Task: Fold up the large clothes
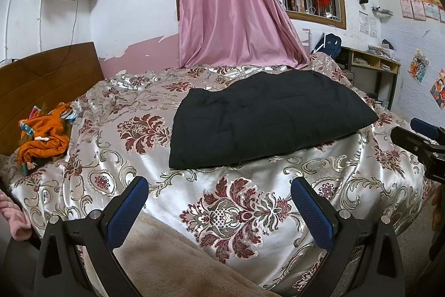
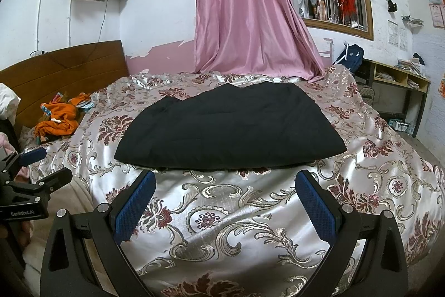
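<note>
**Open bedspread ahead, clutter at the far left**

Ahead of our left gripper (image 1: 219,199) and our right gripper (image 2: 225,195), both with fingers spread wide and holding nothing, the bedspread (image 2: 250,227) lies bare, so we have free passage forward. Beyond that strip the folded black garment (image 2: 230,127) lies across our path, lying low on the bed. Far to our left a heap of orange clothes (image 1: 44,133) sits against the wooden headboard (image 1: 47,77). Past the garment the pink curtain (image 2: 250,13) hangs down onto the bed's far edge. Bedspread is open on either side of the garment.
</note>
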Motion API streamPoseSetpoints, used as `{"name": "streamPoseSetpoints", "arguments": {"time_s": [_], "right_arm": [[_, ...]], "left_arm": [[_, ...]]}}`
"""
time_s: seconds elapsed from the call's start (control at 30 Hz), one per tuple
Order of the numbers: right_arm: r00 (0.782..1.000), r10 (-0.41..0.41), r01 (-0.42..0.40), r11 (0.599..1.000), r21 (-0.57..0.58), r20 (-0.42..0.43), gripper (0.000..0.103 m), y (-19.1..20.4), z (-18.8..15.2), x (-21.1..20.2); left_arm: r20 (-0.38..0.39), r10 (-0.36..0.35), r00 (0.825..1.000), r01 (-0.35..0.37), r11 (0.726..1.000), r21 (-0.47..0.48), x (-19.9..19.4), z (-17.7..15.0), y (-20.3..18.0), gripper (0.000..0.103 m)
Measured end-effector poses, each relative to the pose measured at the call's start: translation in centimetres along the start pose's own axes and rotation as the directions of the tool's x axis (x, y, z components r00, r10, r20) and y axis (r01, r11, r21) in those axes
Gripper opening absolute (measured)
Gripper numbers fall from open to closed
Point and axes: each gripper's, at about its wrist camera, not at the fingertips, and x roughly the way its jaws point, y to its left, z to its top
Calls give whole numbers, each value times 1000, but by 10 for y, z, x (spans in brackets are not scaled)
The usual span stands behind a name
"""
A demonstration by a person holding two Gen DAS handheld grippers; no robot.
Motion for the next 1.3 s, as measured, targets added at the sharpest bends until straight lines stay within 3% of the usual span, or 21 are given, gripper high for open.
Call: {"name": "streamPoseSetpoints", "arguments": {"time_s": [1.3], "right_arm": [[1000,4,-4,1000,0,-4,99,0,2,1]], "left_arm": [[7,-19,1000,19,1000,-1,-2,0,-1,103]]}}
